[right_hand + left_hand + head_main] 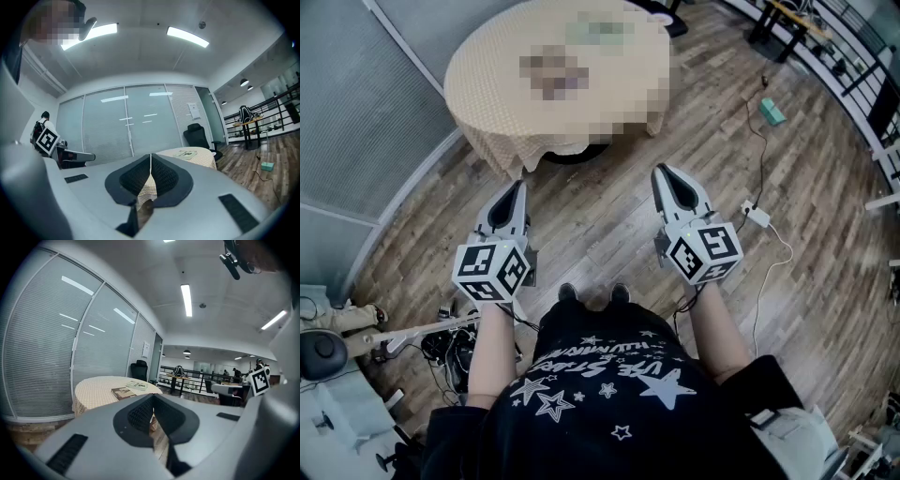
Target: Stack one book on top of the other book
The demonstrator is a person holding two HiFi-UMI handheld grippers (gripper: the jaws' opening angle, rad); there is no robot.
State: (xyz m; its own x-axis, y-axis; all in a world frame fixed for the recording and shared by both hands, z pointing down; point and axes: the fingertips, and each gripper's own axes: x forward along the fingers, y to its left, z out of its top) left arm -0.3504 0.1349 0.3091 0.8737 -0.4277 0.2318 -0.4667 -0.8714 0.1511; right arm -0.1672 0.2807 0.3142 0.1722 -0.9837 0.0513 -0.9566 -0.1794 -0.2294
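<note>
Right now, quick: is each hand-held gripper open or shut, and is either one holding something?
Left hand-held gripper: closed, holding nothing.
Right hand-held gripper: closed, holding nothing.

An open office — blind-covered glass partitions point(47, 348), a black swivel chair point(139, 370), strip ceiling lights point(186, 300).
</note>
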